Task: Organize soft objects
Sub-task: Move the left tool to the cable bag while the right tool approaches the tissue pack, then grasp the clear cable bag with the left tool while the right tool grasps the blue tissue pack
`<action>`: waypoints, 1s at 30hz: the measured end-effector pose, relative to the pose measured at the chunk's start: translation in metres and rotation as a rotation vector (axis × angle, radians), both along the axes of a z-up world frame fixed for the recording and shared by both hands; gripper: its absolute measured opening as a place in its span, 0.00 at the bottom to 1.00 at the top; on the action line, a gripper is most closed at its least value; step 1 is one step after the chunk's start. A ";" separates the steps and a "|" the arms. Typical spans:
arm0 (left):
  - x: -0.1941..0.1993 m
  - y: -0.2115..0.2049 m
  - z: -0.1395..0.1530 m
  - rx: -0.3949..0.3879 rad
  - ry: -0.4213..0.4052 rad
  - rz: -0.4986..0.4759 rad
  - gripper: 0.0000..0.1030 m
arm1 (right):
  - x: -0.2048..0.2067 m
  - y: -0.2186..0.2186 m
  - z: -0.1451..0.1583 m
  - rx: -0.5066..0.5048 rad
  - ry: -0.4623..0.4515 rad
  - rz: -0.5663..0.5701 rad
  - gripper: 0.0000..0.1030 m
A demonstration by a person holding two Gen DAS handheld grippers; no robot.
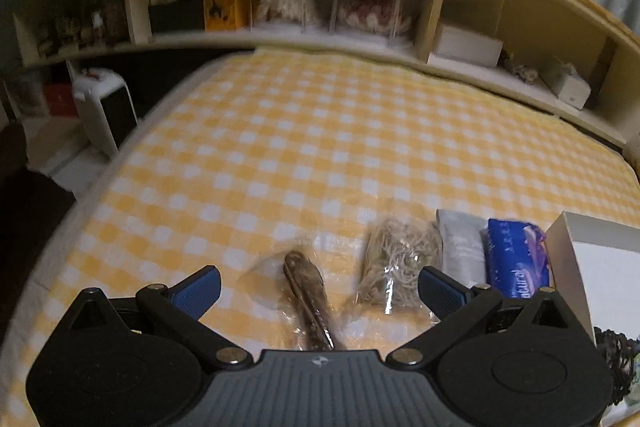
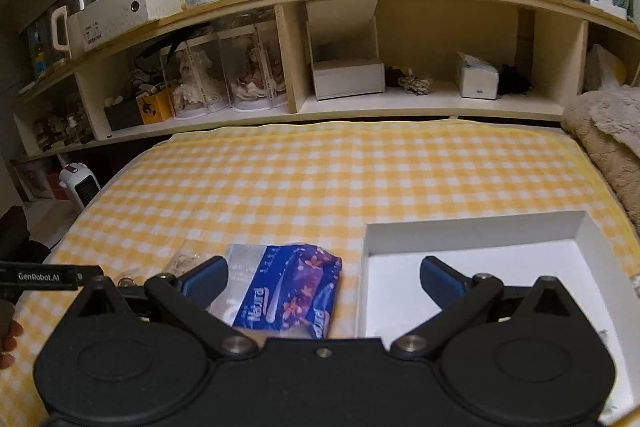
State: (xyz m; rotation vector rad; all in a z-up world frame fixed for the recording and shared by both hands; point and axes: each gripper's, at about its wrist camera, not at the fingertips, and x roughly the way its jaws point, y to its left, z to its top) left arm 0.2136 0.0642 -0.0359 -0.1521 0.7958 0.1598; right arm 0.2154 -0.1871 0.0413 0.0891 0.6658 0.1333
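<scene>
My left hand-held gripper (image 1: 319, 287) hangs w/ jaws spread wide, nothing between them, over two clear bags on the yellow check bed (image 1: 280, 131). Dark brown bundle bag (image 1: 306, 291) sits at 12 o'clock, pale fibre bag (image 1: 394, 259) at 1. Both prob. light, squashy, film slippery, so pinch mid-bulk, not loose plastic. My right hand-held gripper (image 2: 324, 285) is spread too, empty; blue tissue pack (image 2: 294, 287) at 11, white box (image 2: 472, 231) at 1.
</scene>
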 end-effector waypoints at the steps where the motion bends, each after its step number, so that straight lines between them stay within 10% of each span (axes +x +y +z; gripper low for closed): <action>1: 0.004 0.001 -0.006 -0.010 0.016 0.002 1.00 | 0.006 0.001 -0.003 0.008 0.005 0.001 1.00; 10: 0.026 0.009 -0.049 -0.108 0.151 0.055 1.00 | 0.051 0.009 -0.043 0.093 0.108 -0.014 1.00; 21: 0.032 -0.009 -0.078 0.208 0.312 -0.148 1.00 | 0.089 0.021 -0.078 0.202 0.230 0.041 1.00; 30: 0.030 0.011 -0.070 0.230 0.314 -0.129 1.00 | 0.094 0.029 -0.097 0.171 0.274 0.072 0.93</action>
